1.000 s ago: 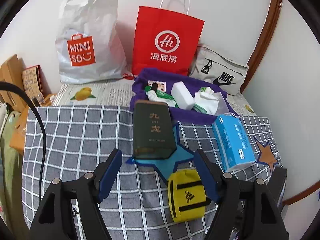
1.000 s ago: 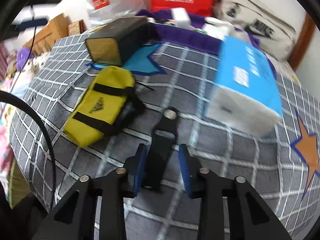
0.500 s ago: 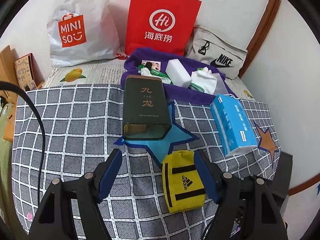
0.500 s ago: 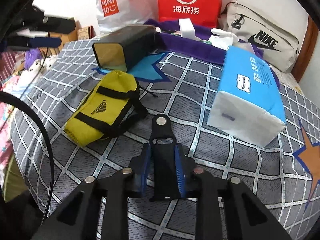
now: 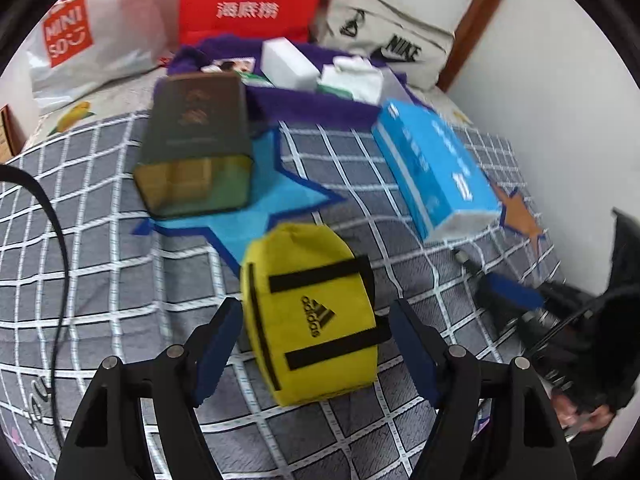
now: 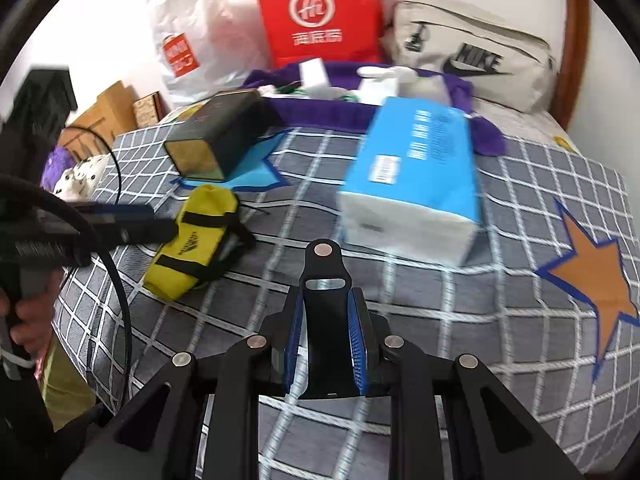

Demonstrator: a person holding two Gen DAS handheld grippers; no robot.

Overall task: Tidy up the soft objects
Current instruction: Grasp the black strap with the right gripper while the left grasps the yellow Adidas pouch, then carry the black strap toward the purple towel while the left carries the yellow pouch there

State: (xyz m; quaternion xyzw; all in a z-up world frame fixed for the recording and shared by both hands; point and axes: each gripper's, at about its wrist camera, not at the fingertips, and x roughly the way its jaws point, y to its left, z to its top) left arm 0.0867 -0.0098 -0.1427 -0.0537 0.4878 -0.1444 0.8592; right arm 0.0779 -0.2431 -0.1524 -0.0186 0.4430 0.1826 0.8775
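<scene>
A yellow Adidas pouch [image 5: 312, 312] lies on the grey checked bedspread [image 5: 100, 280]. My left gripper [image 5: 316, 344] is open and straddles it, one finger on each side, with the pads not pressing. In the right wrist view the same pouch [image 6: 192, 248] sits at the left, with the left gripper's fingers [image 6: 132, 228] over it. My right gripper [image 6: 326, 332] is shut on a flat black clip [image 6: 324, 280] with a metal stud, held just above the bedspread. A blue tissue pack [image 6: 416, 176] lies beyond it.
A dark green box [image 5: 196, 140] lies on a blue star patch. Behind it a purple cloth [image 5: 312, 108] holds white packets. A red paper bag [image 5: 252, 0], a Miniso bag [image 6: 192, 40] and a Nike bag [image 6: 472, 52] line the wall. Cardboard boxes [image 6: 112, 108] stand left of the bed.
My left gripper has come down and forward, so the yellow pouch now lies between its fingers. My right gripper has shut on the black clip and raised it a little.
</scene>
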